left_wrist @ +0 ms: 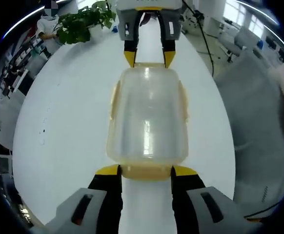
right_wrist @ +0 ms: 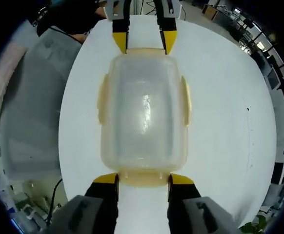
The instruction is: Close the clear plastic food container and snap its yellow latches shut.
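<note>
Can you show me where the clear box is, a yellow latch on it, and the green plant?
clear box [left_wrist: 148, 117], left gripper view, middle of its lid.
yellow latch [right_wrist: 103, 100], right gripper view, the side flap's middle.
green plant [left_wrist: 83, 22], left gripper view, its leaves.

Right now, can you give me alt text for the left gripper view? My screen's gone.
A clear plastic container with its lid on sits on a round white table, pale yellow latches on its sides. The left hand-held gripper brackets its near end latch, the right hand-held gripper its far end. A potted plant stands at the far edge.
</note>
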Demonstrator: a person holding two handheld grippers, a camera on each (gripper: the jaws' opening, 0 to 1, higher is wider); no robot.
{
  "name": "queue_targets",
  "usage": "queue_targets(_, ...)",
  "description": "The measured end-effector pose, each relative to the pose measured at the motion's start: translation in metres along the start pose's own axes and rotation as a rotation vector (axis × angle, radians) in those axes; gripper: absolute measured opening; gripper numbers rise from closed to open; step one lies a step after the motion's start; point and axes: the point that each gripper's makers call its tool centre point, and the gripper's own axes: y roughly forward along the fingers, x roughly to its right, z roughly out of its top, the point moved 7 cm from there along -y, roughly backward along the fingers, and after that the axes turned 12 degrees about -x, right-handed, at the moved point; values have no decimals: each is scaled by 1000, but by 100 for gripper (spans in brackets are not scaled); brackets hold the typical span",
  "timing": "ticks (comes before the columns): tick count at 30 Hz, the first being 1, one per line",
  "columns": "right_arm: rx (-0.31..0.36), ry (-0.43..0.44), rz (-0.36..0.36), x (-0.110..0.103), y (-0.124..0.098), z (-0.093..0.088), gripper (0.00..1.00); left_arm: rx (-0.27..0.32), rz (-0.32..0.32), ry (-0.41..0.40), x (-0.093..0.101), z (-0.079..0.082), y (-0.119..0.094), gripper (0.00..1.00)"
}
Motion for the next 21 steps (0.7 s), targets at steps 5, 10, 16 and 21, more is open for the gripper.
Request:
queue_targets(5, -1, -2, 5, 2, 1, -1, 36, 1, -6, -8, -1, 0, 3, 37)
queue_targets(10, 0, -5, 16, 1, 4, -3, 37, 2, -23, -10, -1, 1, 5, 37)
queue_targets(16, -7, -12, 10, 3, 6, -3, 37, 0, -36, -17, -2, 1, 8, 37)
queue_targets(21, -1, -10, 6, 3, 7, -3, 37, 7, -34, -3, -2, -1, 10, 38)
